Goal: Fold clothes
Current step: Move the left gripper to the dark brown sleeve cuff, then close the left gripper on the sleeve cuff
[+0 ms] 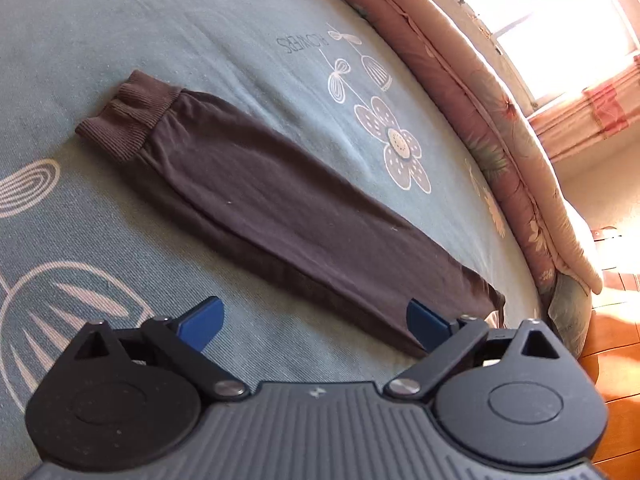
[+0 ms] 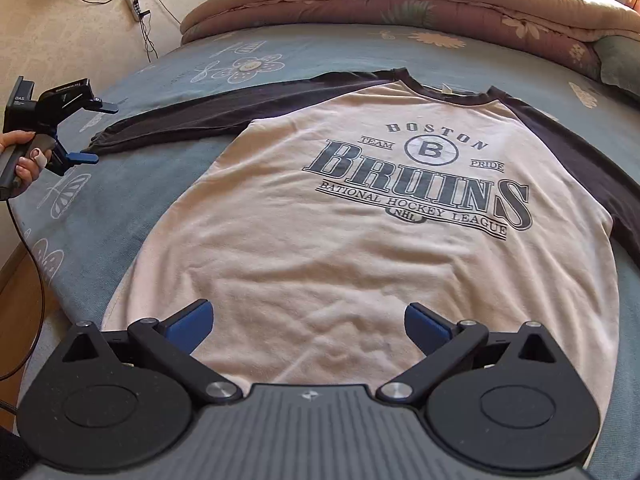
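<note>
A long-sleeved shirt (image 2: 360, 248) lies flat and face up on the bed, with a cream body, dark sleeves and a "Boston Bruins" print. My right gripper (image 2: 308, 312) hovers open over its bottom hem with nothing between the fingers. The left dark sleeve (image 2: 208, 112) stretches out to the left. My left gripper (image 2: 100, 134), held by a hand, stands open beside that sleeve's outer end. In the left wrist view the dark sleeve (image 1: 288, 208) runs diagonally, its ribbed cuff (image 1: 132, 116) at the upper left. There my left gripper (image 1: 312, 312) is open, its right finger over the sleeve's near end.
The bed has a blue-grey sheet (image 2: 120, 184) with flower prints. A rolled floral quilt (image 2: 400, 4) lies along the far side. The bed's left edge (image 2: 28, 248) drops to a wooden floor. A cable trails from the left gripper. A bright window (image 1: 540, 20) is beyond the quilt.
</note>
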`<state>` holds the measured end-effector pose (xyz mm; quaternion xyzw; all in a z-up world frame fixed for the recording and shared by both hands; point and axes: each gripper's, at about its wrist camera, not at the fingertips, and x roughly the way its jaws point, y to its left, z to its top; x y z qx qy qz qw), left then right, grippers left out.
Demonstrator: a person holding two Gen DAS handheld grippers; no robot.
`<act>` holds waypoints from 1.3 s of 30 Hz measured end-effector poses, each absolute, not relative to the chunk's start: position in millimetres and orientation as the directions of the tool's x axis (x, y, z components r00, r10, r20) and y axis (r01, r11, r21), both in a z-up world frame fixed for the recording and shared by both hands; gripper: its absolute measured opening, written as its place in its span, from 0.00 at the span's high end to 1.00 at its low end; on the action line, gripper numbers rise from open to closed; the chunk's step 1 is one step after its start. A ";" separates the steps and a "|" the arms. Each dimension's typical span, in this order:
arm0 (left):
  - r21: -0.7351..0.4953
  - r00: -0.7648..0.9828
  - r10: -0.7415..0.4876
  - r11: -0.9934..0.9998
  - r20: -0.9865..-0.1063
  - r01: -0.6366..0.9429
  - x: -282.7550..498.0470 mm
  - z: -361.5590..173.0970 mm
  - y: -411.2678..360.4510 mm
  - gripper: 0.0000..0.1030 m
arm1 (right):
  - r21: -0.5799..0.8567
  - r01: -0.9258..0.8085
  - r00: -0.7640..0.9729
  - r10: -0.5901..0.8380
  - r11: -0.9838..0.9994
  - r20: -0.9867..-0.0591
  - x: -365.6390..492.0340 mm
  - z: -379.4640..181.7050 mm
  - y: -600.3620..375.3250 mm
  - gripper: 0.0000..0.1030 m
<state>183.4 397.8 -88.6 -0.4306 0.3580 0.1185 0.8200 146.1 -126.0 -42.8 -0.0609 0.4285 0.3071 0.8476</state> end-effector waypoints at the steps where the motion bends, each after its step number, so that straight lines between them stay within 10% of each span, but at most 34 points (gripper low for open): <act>1: -0.621 0.715 -0.110 0.597 -0.691 -0.508 183.4 -94.6 400.9 0.08 | 0.161 -0.577 0.440 0.470 0.801 -0.765 147.1 -44.1 -122.3 0.00; 39: -0.652 0.883 0.114 0.633 -0.455 -0.417 231.6 -116.8 424.2 0.02 | 0.117 -0.576 0.453 0.435 0.809 -0.778 166.8 -46.9 -90.0 0.00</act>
